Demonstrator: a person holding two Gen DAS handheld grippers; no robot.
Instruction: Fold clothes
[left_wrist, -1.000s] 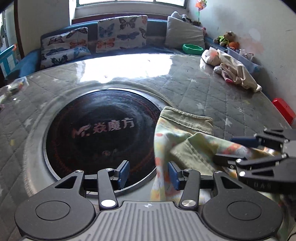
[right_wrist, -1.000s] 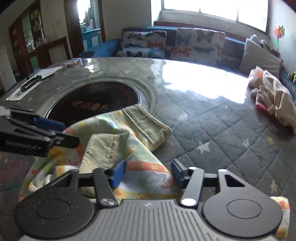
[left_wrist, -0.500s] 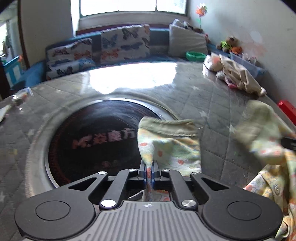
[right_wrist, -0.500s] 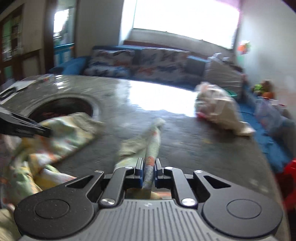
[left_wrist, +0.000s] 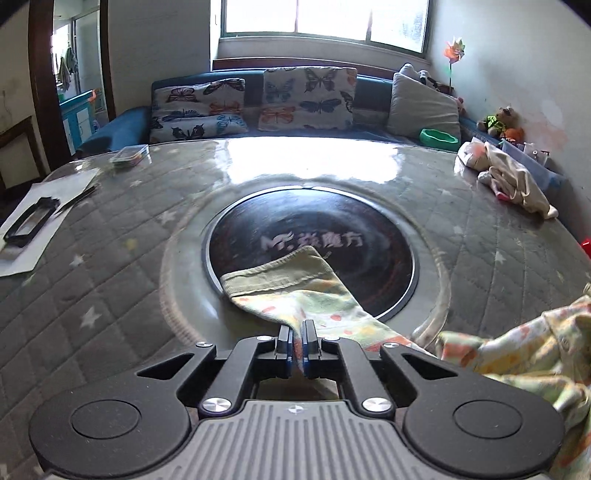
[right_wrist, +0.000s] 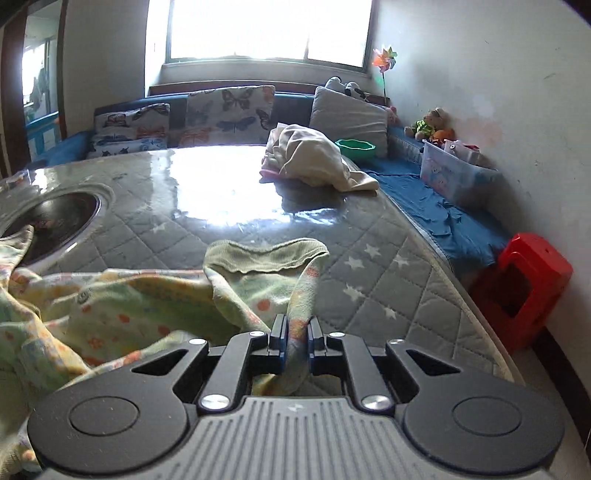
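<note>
Where both pairs of jaws stood apart a second ago, the left gripper (left_wrist: 295, 345) is now clamped on one leg of the printed baby pants (left_wrist: 314, 295), its cuff lying over the round black plate (left_wrist: 369, 236). Right of that plate, the right gripper (right_wrist: 295, 341) pinches the other leg, spreading the garment for folding.
</note>
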